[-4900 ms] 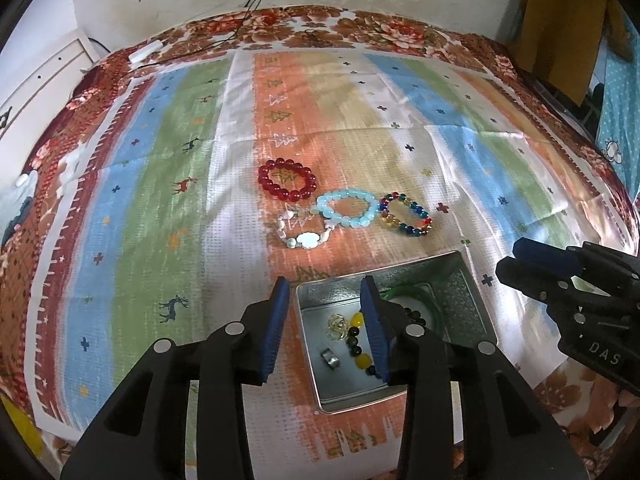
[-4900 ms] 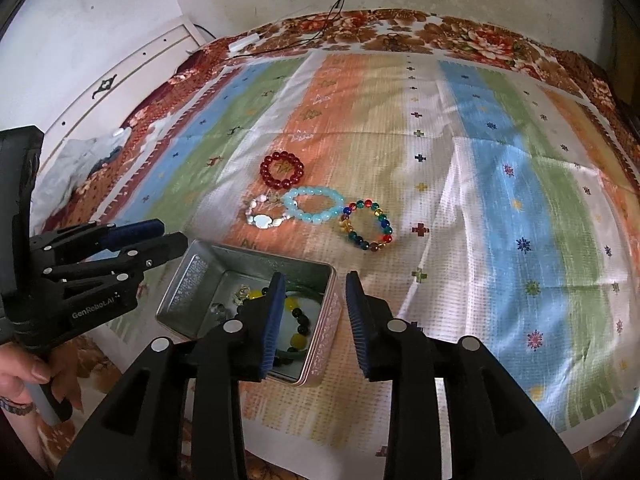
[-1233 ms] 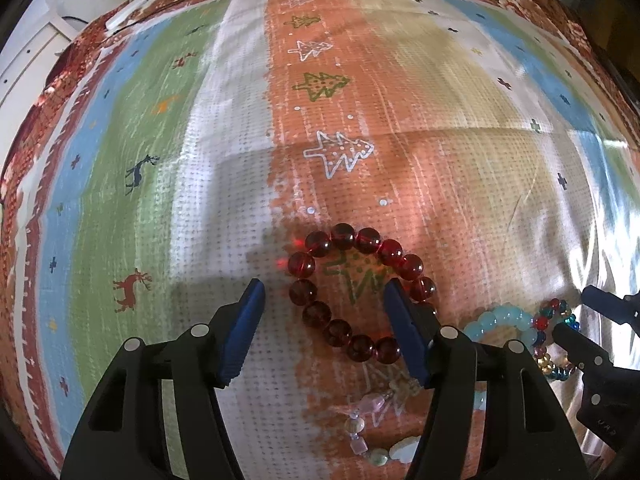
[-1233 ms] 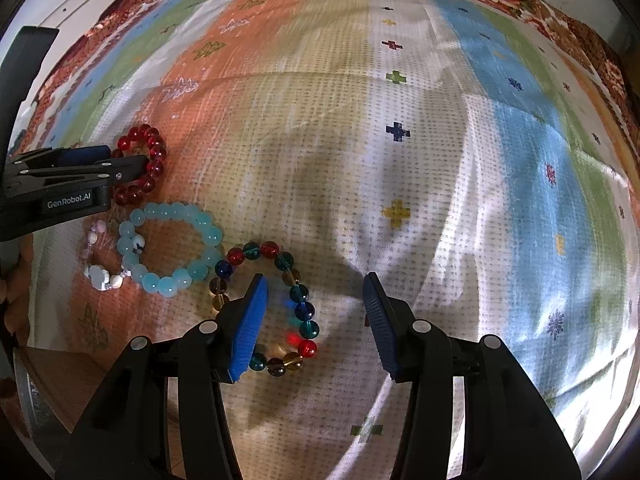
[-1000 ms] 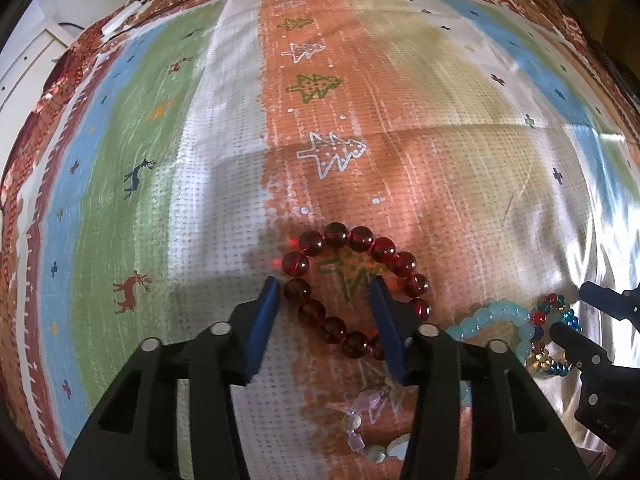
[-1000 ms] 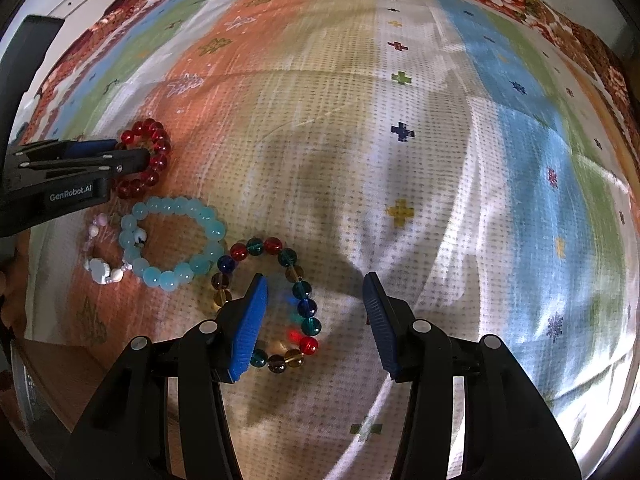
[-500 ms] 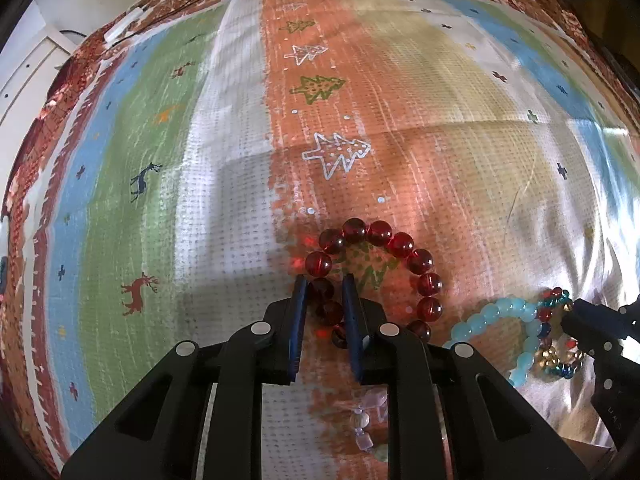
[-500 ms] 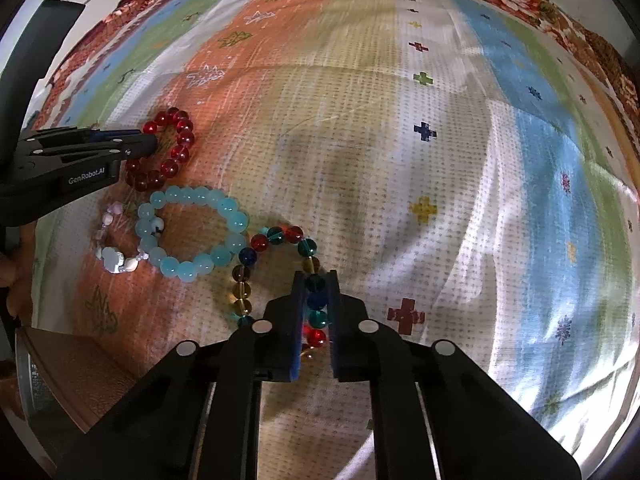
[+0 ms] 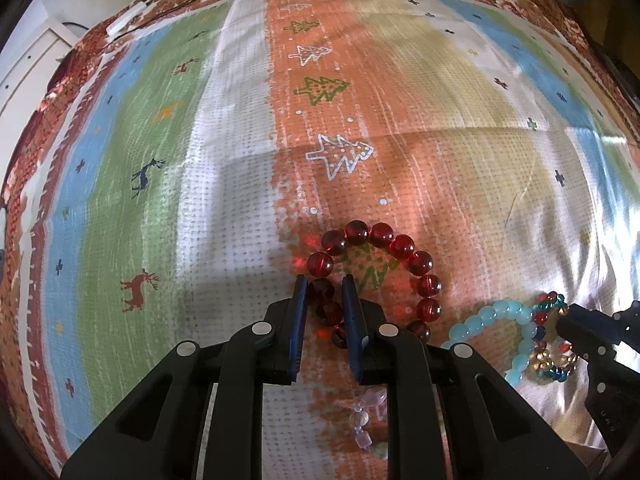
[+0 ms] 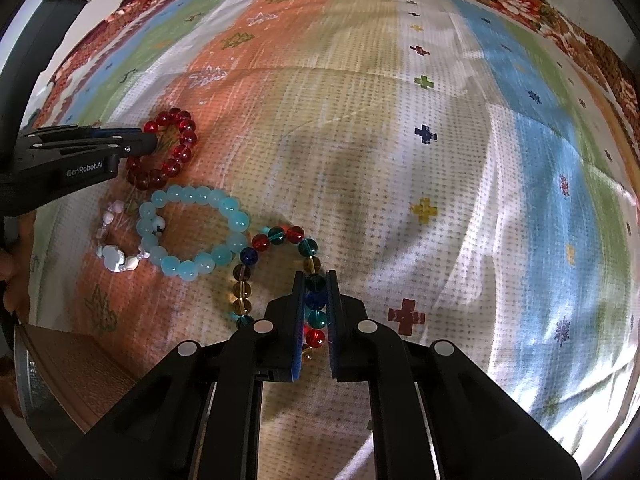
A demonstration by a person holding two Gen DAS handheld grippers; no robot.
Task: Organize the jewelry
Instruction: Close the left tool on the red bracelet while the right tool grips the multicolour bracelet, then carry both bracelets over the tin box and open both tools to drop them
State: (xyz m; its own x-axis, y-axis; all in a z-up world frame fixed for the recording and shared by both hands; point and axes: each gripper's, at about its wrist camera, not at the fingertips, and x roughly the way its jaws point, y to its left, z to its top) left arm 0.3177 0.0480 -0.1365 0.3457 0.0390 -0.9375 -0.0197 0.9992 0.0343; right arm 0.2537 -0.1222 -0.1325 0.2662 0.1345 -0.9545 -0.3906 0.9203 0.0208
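Observation:
My left gripper (image 9: 324, 288) is shut on the left side of the red bead bracelet (image 9: 404, 246), which lies on the striped cloth. It also shows in the right wrist view (image 10: 180, 148). My right gripper (image 10: 314, 282) is shut on the right side of the multicolour bead bracelet (image 10: 256, 244), seen at the right edge of the left wrist view (image 9: 548, 312). A light blue bead bracelet (image 10: 192, 268) lies between the two. A white and pink charm bracelet (image 10: 114, 258) lies to its left.
The striped patterned cloth (image 9: 248, 168) covers the surface. A corner of the metal tin (image 10: 28, 372) shows at the lower left of the right wrist view. A white power strip with cables (image 9: 128, 20) lies at the far left edge.
Both grippers came from above the tin down to the bracelets. In the last second the left jaws closed on the red bracelet and the right jaws closed on the multicolour bracelet.

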